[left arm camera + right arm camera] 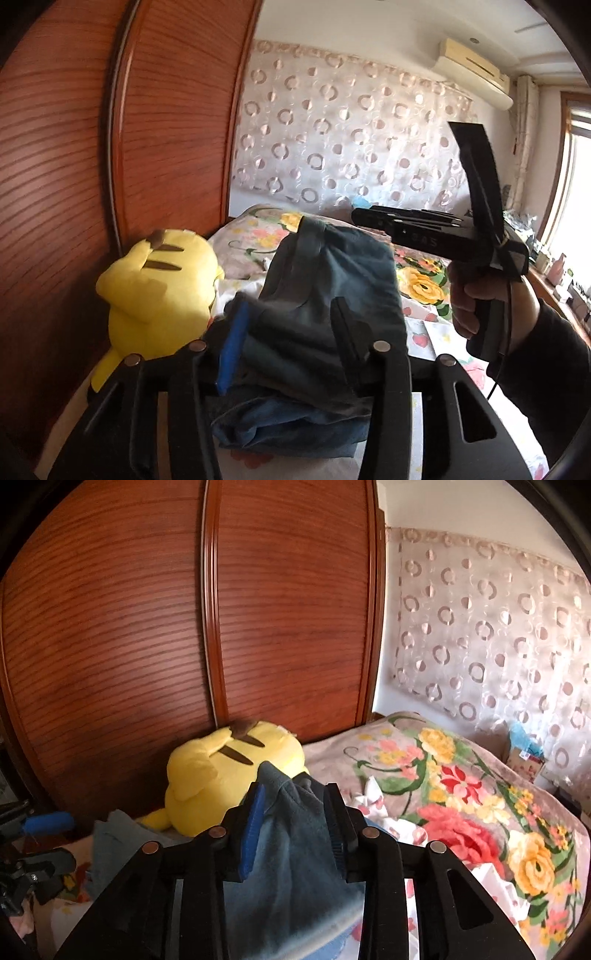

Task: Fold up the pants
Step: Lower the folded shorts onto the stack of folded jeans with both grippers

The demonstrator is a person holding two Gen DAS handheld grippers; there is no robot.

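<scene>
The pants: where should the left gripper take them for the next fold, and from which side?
Grip the raised fold ridge of the pants, coming from the near side along the bed. The cloth peaks there in a thin, upright edge, while the lower layers lie bunched and thick. The left gripper already straddles that cloth.

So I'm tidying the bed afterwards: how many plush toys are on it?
1. A yellow plush toy lies on the bed against the wooden wardrobe, just behind the bunched blue pants. Others could be hidden behind the pants or outside the views.
</scene>
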